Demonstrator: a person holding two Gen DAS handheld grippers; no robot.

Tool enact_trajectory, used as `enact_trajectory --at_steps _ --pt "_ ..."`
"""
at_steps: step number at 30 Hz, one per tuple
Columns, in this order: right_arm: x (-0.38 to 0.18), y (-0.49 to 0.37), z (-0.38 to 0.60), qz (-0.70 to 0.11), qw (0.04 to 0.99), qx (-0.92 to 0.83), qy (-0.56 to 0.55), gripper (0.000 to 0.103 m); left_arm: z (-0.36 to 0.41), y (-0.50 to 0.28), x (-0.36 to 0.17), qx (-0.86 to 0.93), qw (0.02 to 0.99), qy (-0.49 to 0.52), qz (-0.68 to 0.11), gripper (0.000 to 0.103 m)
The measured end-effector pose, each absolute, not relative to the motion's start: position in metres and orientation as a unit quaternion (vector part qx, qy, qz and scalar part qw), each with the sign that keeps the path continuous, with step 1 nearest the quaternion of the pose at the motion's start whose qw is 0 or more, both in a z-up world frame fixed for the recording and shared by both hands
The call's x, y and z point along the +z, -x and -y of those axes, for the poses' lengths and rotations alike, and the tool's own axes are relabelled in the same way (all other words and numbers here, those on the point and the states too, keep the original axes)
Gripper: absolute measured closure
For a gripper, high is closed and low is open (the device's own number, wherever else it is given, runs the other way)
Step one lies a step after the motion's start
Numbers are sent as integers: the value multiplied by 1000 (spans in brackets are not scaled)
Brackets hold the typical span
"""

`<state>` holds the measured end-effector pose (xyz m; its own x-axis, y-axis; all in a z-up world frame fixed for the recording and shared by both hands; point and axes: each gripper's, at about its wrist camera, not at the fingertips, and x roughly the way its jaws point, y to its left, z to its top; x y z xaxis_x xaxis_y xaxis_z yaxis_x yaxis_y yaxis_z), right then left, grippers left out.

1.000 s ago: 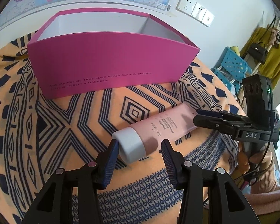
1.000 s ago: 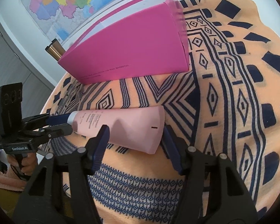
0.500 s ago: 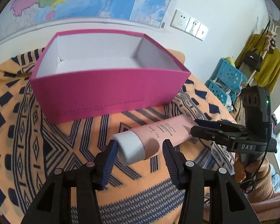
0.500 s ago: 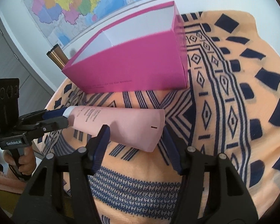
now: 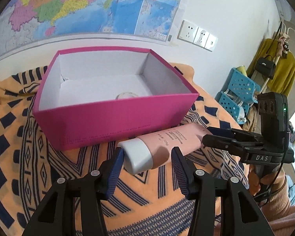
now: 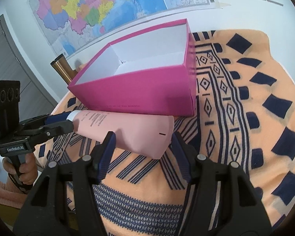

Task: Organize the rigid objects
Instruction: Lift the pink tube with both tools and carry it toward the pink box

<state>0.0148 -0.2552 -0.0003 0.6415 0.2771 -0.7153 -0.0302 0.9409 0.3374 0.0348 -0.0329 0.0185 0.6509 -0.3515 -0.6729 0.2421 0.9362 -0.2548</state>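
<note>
Both fingers (image 5: 145, 164) (image 6: 142, 149) grip the pink tube (image 5: 163, 145); it hangs near the pink box (image 5: 112, 118), not inside yet.

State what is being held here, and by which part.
The pink tube is held at both ends: left gripper on the white cap end, right gripper on the flat crimped end.

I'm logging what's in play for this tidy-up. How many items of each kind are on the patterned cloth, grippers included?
Pink tube: 1
Magenta box: 1
Grippers: 2, the left gripper and the right gripper
Total: 4
A small pale thing lies on the box floor; too unclear to name or count.
</note>
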Motion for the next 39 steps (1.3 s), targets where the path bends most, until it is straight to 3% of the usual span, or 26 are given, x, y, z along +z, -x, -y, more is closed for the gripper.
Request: enact_trajectory --at_steps 39 --pt "36 -30 257 -373 917 78 -118 42 31 -48 41 -161 922 65 -346 53"
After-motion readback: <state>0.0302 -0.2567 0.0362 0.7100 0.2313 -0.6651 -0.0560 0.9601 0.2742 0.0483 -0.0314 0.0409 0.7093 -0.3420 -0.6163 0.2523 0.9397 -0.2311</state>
